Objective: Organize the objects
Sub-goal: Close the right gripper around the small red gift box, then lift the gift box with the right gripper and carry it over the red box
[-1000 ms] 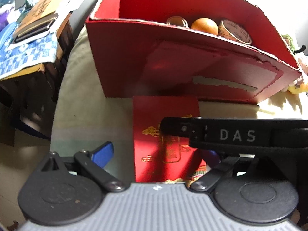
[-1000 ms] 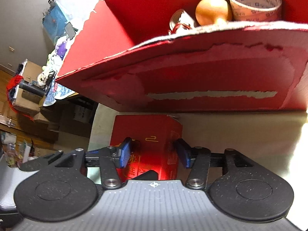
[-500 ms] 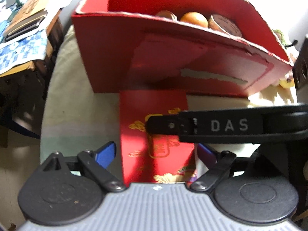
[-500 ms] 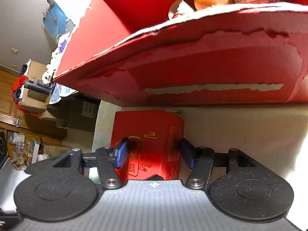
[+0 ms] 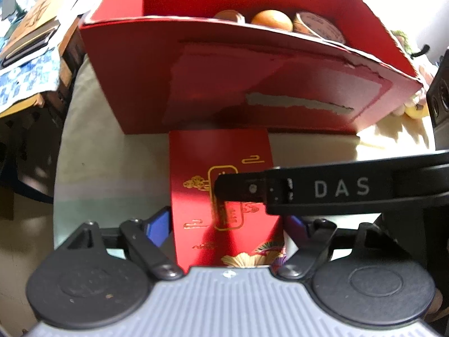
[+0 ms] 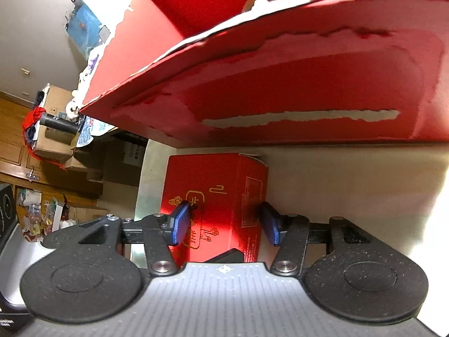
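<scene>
A small red carton with gold print (image 5: 221, 179) lies on the pale table, its far end against the big open red box (image 5: 252, 84). My left gripper (image 5: 227, 221) straddles the carton, blue pads on both its sides, shut on it. My right gripper (image 6: 224, 224) grips the same carton (image 6: 219, 191) top and bottom; its arm marked DAS (image 5: 336, 188) crosses the left wrist view. The big red box (image 6: 280, 84) holds an orange (image 5: 270, 19), a tape roll (image 5: 320, 28) and another roll.
A cluttered side table with books and a blue patterned cloth (image 5: 25, 84) stands to the left. Cardboard boxes and clutter (image 6: 50, 140) lie beyond the table's left edge. Yellow fruit (image 5: 418, 109) sits right of the big box.
Both grippers have moved forward with the carton toward the big red box, which looms larger. My left gripper's pads have closed in onto the carton's sides.
</scene>
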`<state>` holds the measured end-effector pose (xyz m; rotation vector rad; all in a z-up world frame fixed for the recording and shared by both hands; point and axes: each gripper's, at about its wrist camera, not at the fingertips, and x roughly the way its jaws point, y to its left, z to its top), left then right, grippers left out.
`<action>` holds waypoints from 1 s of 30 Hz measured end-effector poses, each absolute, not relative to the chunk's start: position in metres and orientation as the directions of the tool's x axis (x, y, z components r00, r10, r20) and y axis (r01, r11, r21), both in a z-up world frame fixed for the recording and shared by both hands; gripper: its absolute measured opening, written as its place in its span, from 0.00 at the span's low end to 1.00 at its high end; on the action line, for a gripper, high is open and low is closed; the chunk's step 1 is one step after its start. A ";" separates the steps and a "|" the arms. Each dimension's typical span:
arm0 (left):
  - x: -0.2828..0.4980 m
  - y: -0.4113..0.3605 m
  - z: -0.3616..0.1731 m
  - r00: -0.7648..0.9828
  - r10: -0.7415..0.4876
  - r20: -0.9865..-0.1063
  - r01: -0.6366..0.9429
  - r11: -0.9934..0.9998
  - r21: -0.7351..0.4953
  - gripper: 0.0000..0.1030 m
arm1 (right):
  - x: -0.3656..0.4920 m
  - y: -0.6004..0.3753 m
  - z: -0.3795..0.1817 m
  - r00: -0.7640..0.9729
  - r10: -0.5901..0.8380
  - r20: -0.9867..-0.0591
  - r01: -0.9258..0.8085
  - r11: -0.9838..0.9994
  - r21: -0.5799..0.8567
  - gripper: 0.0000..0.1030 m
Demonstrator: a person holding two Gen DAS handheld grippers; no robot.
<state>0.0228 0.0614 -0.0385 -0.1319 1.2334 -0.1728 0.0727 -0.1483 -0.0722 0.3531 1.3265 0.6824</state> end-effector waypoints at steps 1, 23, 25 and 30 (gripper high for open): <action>0.023 0.060 -0.038 0.319 -0.207 -0.925 0.067 0.978 -0.196 0.81 | 0.072 -0.151 -0.072 0.092 0.637 -0.765 -0.254 0.758 0.601 0.55; 0.018 -0.056 -0.004 0.308 -0.327 -0.893 0.495 0.857 -0.143 0.81 | 0.035 -0.249 -0.039 0.368 0.544 -0.754 -0.076 0.826 0.559 0.54; 0.018 -0.069 0.002 0.313 -0.350 -0.883 0.539 0.831 -0.138 0.81 | 0.028 -0.262 -0.034 0.408 0.525 -0.747 -0.046 0.829 0.558 0.54; 0.016 -0.097 0.021 0.341 -0.407 -0.847 0.626 0.771 -0.118 0.81 | 0.014 -0.293 -0.015 0.517 0.468 -0.717 0.002 0.837 0.548 0.54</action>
